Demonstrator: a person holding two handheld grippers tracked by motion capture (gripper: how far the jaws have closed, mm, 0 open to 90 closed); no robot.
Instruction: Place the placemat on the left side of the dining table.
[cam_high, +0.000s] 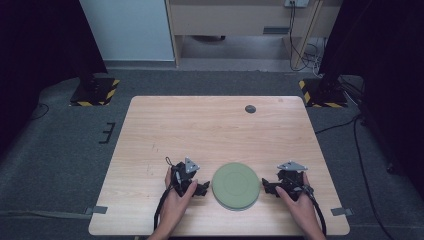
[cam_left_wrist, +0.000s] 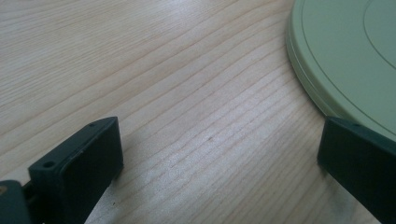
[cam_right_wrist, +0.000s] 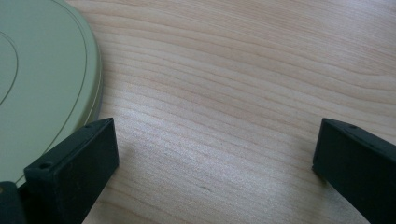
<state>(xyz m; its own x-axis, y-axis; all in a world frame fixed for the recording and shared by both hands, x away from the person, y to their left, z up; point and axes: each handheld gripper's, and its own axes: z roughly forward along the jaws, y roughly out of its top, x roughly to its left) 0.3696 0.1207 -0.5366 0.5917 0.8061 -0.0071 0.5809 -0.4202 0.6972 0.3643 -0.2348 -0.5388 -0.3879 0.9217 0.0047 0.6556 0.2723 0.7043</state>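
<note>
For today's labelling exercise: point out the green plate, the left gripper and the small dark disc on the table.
green plate (cam_high: 235, 185), high view, centre of its face.
left gripper (cam_high: 204, 188), high view, between its open jaw tips.
small dark disc (cam_high: 250, 108), high view, its middle.

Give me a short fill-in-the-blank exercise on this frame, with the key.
1. The round plate is pale ____ in colour.
2. The plate lies ____ the left tongs and the right tongs.
3. The jaws of both tongs stand ____, with nothing held.
4. The table top is made of ____.

Missing words: green; between; open; wood
</note>
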